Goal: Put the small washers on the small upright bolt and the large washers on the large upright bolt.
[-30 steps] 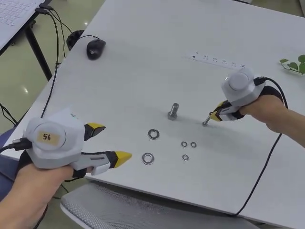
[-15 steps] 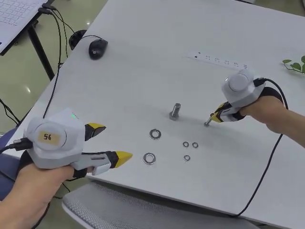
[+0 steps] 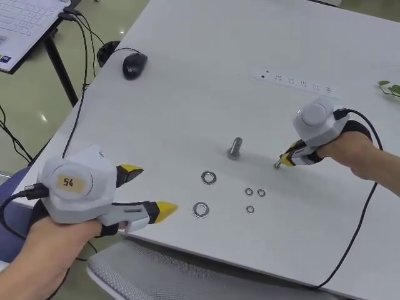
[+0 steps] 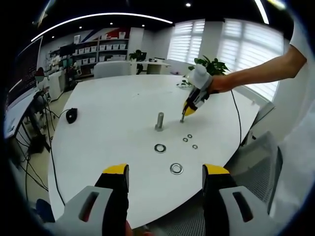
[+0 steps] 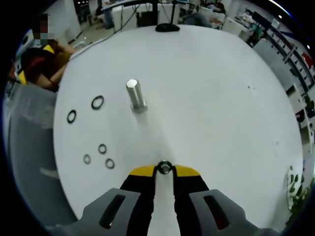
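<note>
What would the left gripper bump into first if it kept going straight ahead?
Probably the nearer large washer, lying on the table just ahead between the left gripper's open jaws. If it is held too high, the large bolt comes next; height is unclear.

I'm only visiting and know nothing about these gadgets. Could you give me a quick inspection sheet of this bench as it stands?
Surface: white table, bare apart from the items below.
Job's things: large bolt upright, nothing on it; small bolt upright; two large washers and three small washers lying flat on the table, none on a bolt.
Clutter: mouse and power strip, both far from the work.
Grippers: left gripper open, at the near edge; right gripper shut on the small bolt.
Cables: black cable trails from the right gripper over the near edge.
Surroundings: laptop on a side stand, plant leaves, chair.
</note>
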